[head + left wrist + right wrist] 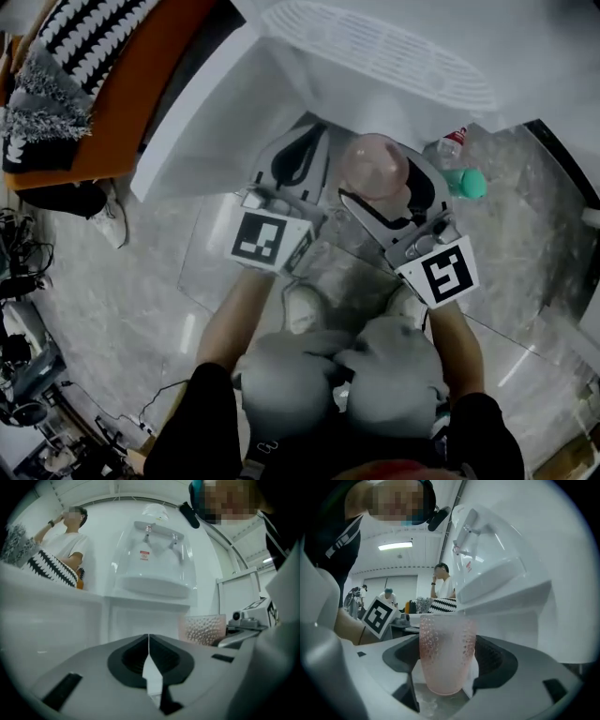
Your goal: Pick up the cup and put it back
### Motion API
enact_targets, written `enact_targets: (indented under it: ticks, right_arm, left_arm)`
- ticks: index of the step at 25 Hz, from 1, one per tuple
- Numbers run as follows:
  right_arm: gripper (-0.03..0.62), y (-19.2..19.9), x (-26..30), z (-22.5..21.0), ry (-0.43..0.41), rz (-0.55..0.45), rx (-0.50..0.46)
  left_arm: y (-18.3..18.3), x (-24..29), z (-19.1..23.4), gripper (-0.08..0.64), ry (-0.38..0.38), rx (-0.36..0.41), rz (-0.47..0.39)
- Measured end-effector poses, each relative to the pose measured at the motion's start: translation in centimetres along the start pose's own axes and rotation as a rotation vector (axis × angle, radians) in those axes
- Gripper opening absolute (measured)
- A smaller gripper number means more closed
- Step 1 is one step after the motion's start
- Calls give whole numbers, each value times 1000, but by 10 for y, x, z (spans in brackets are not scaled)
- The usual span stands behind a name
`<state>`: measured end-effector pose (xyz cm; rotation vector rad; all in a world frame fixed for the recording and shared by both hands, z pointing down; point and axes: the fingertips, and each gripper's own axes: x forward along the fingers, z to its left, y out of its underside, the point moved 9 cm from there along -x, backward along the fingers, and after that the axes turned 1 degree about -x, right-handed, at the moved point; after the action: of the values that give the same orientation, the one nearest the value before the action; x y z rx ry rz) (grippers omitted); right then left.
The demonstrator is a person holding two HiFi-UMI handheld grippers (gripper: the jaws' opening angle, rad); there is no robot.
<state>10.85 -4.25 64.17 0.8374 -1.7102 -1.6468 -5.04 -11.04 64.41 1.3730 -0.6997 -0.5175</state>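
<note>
Gripping the pink dimpled cup (pixel 446 651), the right tongs (pixel 447 667) are clamped on its lower half, one jaw on each side. The cup stands upright with its long axis vertical and its mouth up. In the head view the cup (pixel 373 167) sits at the front of the right tongs (pixel 375 186), right in front of the white water dispenser (pixel 375 56). I cannot tell whether its base rests on anything. The left tongs (pixel 149 667) are pressed together with nothing between them. They hang just left of the cup (pixel 202 629), level with the right pair in the head view (pixel 298 155). Putting the cup back is probably the right hand's job alone: the dispenser (pixel 501 573) lies ahead of the cup, so the setting-down spot likely lies that way, with the cup kept vertical.
</note>
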Motion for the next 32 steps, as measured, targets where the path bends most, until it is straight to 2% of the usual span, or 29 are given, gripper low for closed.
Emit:
enact_targets:
  ticks: [5, 10, 15, 22, 32]
  right_arm:
    - [367, 45, 6, -17, 121, -11, -20]
    - [367, 78, 10, -24, 188, 47, -19]
    - [367, 94, 11, -27, 244, 54, 11]
    - [367, 111, 16, -39, 301, 46, 6]
    - [367, 134, 59, -67, 337, 53, -53]
  left_arm:
    - [31, 8, -10, 14, 64, -3, -69]
    - [60, 15, -5, 14, -41, -8, 24]
    - [72, 21, -5, 14, -43, -49, 15]
    - [82, 29, -12, 14, 32, -41, 18]
    - [89, 25, 0, 14, -9, -66, 42]
